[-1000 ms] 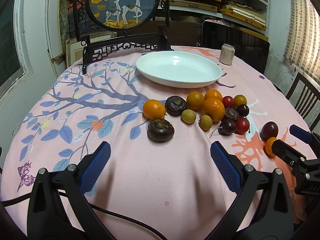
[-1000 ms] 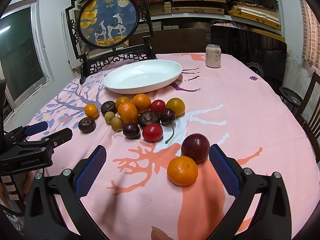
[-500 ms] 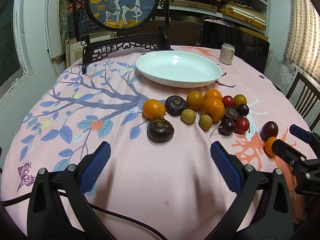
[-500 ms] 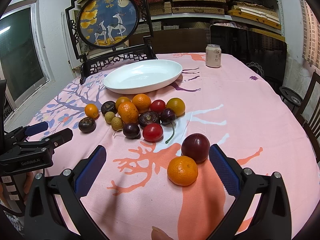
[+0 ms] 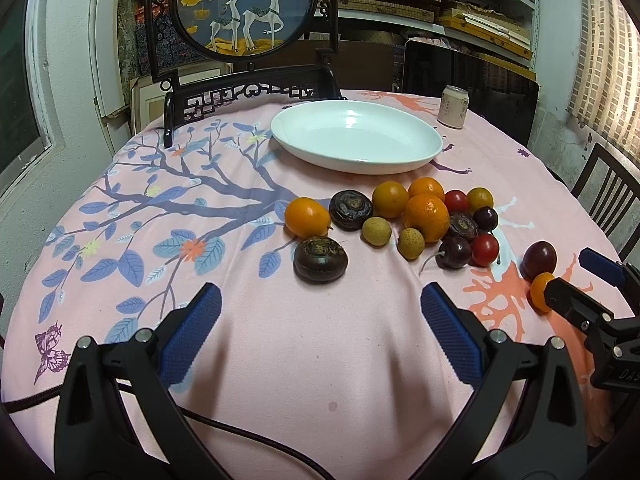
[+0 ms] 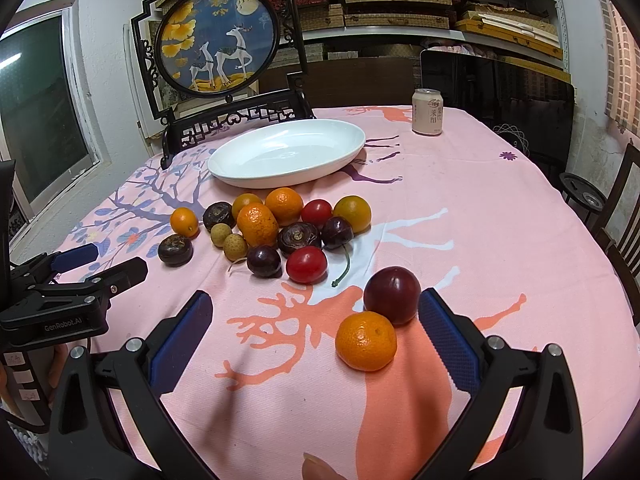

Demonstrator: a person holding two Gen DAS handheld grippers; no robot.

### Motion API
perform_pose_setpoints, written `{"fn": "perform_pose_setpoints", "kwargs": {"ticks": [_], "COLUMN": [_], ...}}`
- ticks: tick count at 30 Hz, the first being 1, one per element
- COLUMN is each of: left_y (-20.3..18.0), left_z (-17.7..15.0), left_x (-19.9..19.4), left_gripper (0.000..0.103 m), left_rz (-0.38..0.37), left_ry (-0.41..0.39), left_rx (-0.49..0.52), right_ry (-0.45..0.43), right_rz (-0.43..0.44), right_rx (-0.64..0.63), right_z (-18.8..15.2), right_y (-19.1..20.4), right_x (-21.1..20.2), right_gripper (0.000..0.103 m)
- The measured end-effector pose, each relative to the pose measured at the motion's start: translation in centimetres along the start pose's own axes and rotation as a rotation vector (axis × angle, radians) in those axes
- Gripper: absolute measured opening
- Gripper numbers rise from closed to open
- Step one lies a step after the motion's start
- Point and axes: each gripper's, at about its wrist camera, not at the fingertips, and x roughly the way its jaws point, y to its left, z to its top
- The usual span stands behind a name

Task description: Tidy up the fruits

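- Round table under a pink printed tablecloth [image 6: 480, 208]; everything sits on it. A carved deer screen [image 6: 218, 44] stands at the far left edge.
- White oval dish [image 6: 288, 152], far centre, holds nothing; judged the likely home for the fruit.
- Drink can [image 6: 428, 112], far right, well apart from the fruit.
- Main fruit cluster, mid-table just near of the dish: oranges, cherry tomatoes, dark cherries, two longans, water chestnuts, many touching.
- Left gripper [image 5: 320, 308]: jaws spread wide, holding nothing, above bare cloth near the closest water chestnut [image 5: 320, 259].
- Right gripper [image 6: 316, 320]: jaws spread wide, nothing held. Small tangerine [image 6: 366, 340] lies between the fingers toward the right; dark plum [image 6: 392, 295] touches it just beyond.
- Risk: closing on the tangerine may catch the plum too, since the right pad [image 6: 448, 340] is just beside both; round fruit could squirt out and roll toward the near edge.
- Risk: a hard squeeze may bruise soft fruit.
- Risk: knocking the cluster sets several rolling.
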Motion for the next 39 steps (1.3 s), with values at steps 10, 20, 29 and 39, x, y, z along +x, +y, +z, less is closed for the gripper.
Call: {"fn": "perform_pose_setpoints", "kwargs": {"ticks": [10,20,29,39], "left_y": [-0.1,0.5,0.7,0.0], "left_z": [-0.1,-0.2,-0.4,-0.3], "left_x": [0.0,1.2,2.1,2.3], "left_gripper": [0.101,0.101,0.101,0.101], "left_rz": [-0.001,-0.039,-0.088,-0.111], "left_ry": [0.003,0.064,0.119,0.137], "left_rx": [0.002,-0.029,-0.045,-0.020], "right_ry": [0.001,0.040,0.099,0.146], "right_rz": [0.009,0.025,0.022,0.042], "right_rx": [-0.001,0.020,0.036,0.039], "right_z": [0.0,-0.1,-1.8,-2.2], "right_y": [0.2,-0.5,-2.1,-3.0], "right_x": [0.0,0.7,0.0,0.6], "right_gripper": [0.102,0.102,0.083,0.057]}}
